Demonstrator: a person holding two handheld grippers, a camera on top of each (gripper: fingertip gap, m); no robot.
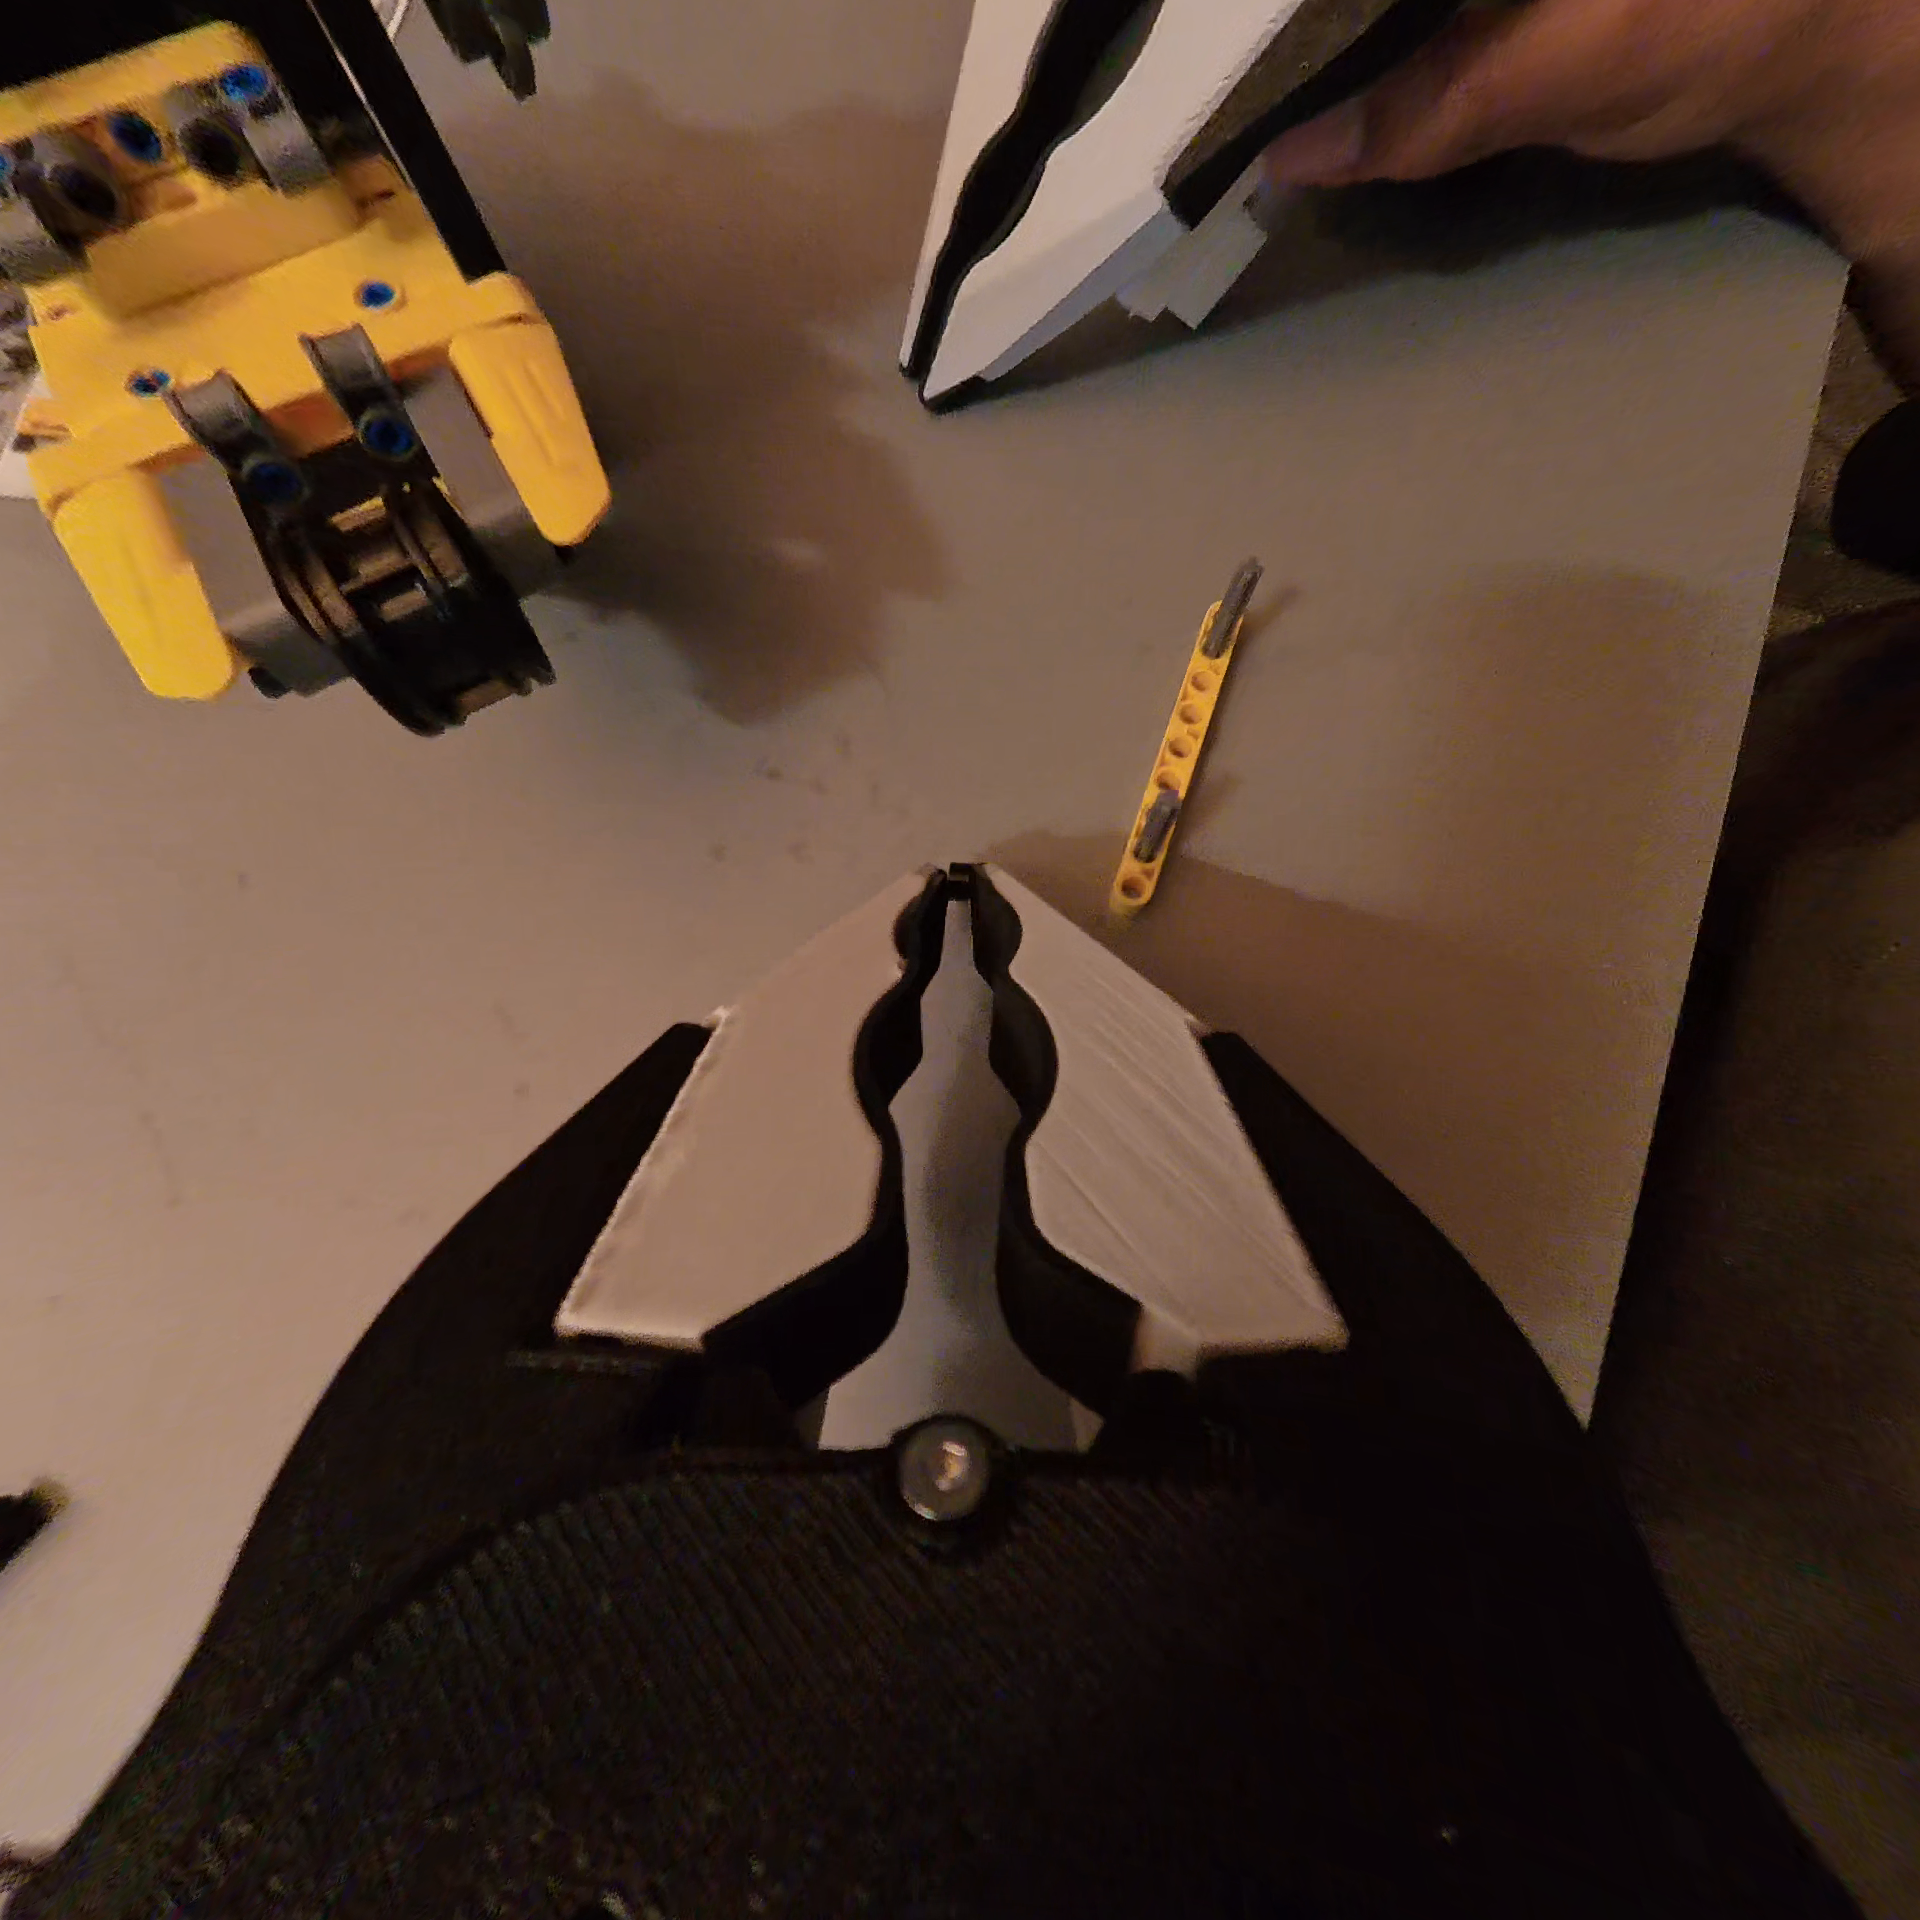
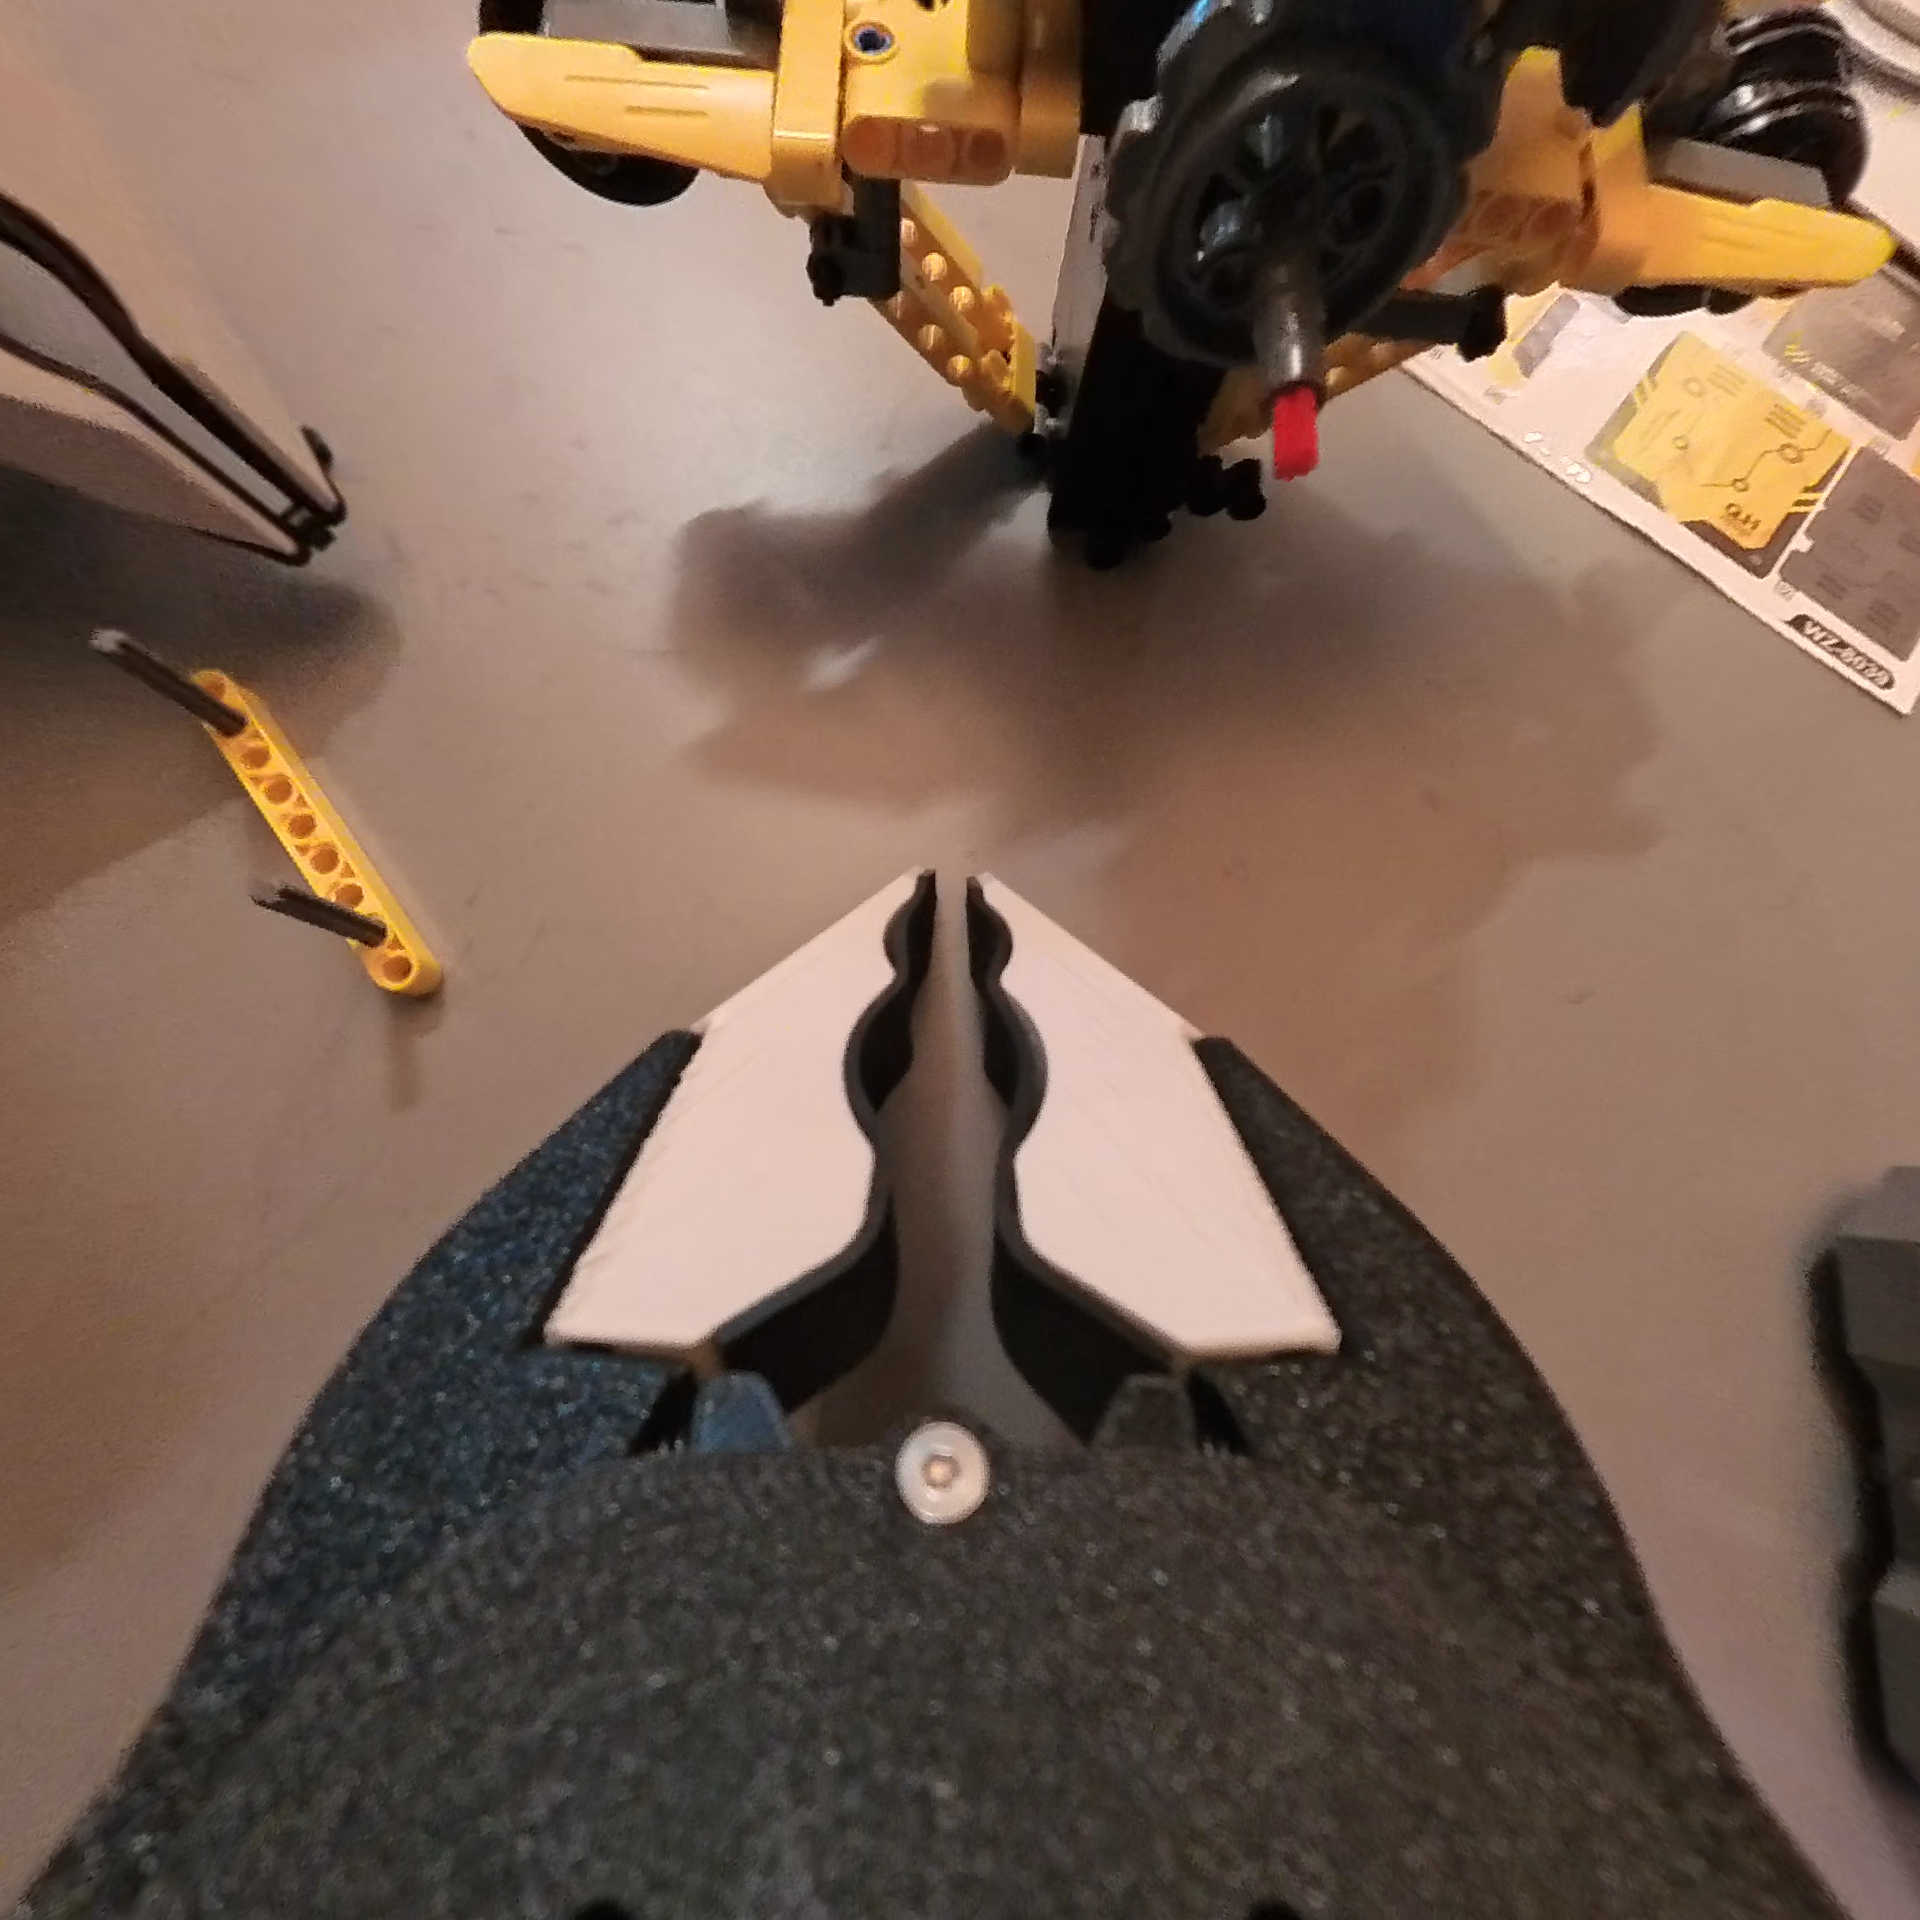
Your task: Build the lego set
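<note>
Between my left gripper's (image 1: 958, 878) tips sits a tiny black piece (image 1: 958, 871), the jaws pinched together on it just above the grey table (image 1: 312, 987), with the yellow holed beam (image 1: 1179, 753) carrying 2 dark pins lying flat just beside, to the right. My right gripper (image 2: 948, 883) hangs empty, its jaws a thin slit apart and near closed, pointing at the yellow and black brick model (image 2: 1195, 208) standing well ahead. A printed sheet (image 2: 1714, 488) lies to the model's right, probably kept there within sight.
</note>
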